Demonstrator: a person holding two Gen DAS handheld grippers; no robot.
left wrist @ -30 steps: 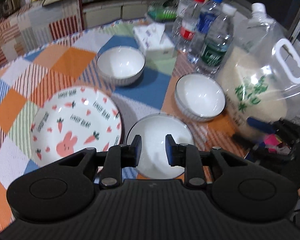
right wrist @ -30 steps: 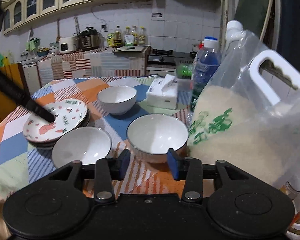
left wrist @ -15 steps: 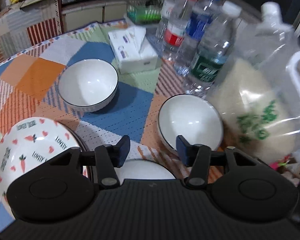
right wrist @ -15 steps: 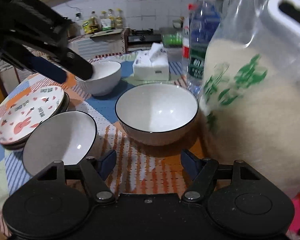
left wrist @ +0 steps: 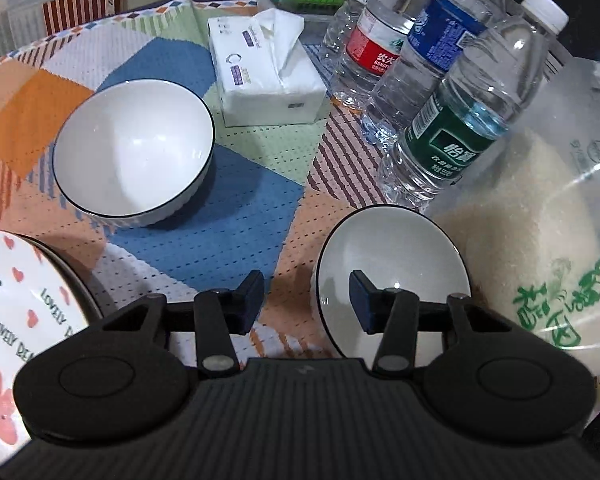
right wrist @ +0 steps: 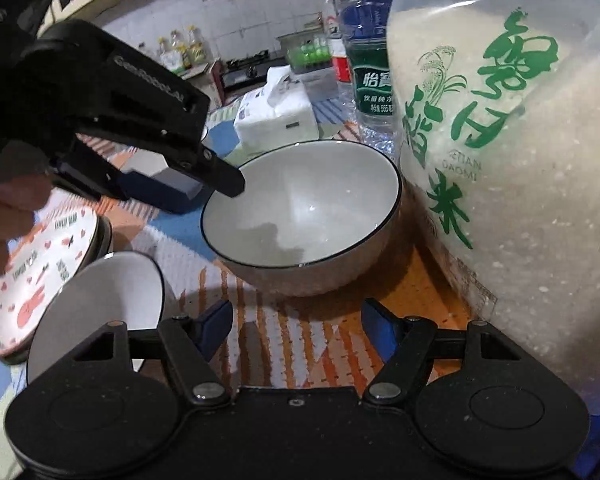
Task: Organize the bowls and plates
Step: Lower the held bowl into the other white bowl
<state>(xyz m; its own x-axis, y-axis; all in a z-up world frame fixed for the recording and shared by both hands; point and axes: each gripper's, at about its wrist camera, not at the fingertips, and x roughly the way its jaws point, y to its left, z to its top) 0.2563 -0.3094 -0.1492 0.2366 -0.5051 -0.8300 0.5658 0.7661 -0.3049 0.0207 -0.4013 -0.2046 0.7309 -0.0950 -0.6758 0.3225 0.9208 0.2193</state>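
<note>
A white bowl with a dark rim (left wrist: 396, 276) (right wrist: 312, 204) sits beside the rice bag. My left gripper (left wrist: 306, 300) (right wrist: 204, 180) straddles its left rim, one finger inside and one outside. Its jaws are closing and the pads stand apart from the rim. My right gripper (right wrist: 296, 328) is open just in front of the same bowl, with only tablecloth between its fingers. A second bowl (left wrist: 132, 152) stands further back on the left, and a third bowl (right wrist: 96, 312) lies near my right gripper's left finger. The rabbit-and-carrot plate (left wrist: 16, 320) (right wrist: 40, 272) tops a small stack of plates.
A big clear rice bag (left wrist: 540, 240) (right wrist: 500, 160) stands tight against the bowl on the right. Several water bottles (left wrist: 460, 128) and a tissue box (left wrist: 264, 72) stand behind it. A person's hand (right wrist: 4, 216) holds the left gripper. The patchwork tablecloth (left wrist: 228, 232) covers the table.
My left gripper moved forward and right, from above the near bowl to the bowl by the rice bag, with jaws wider. My right gripper sank closer to that bowl and its jaws widened.
</note>
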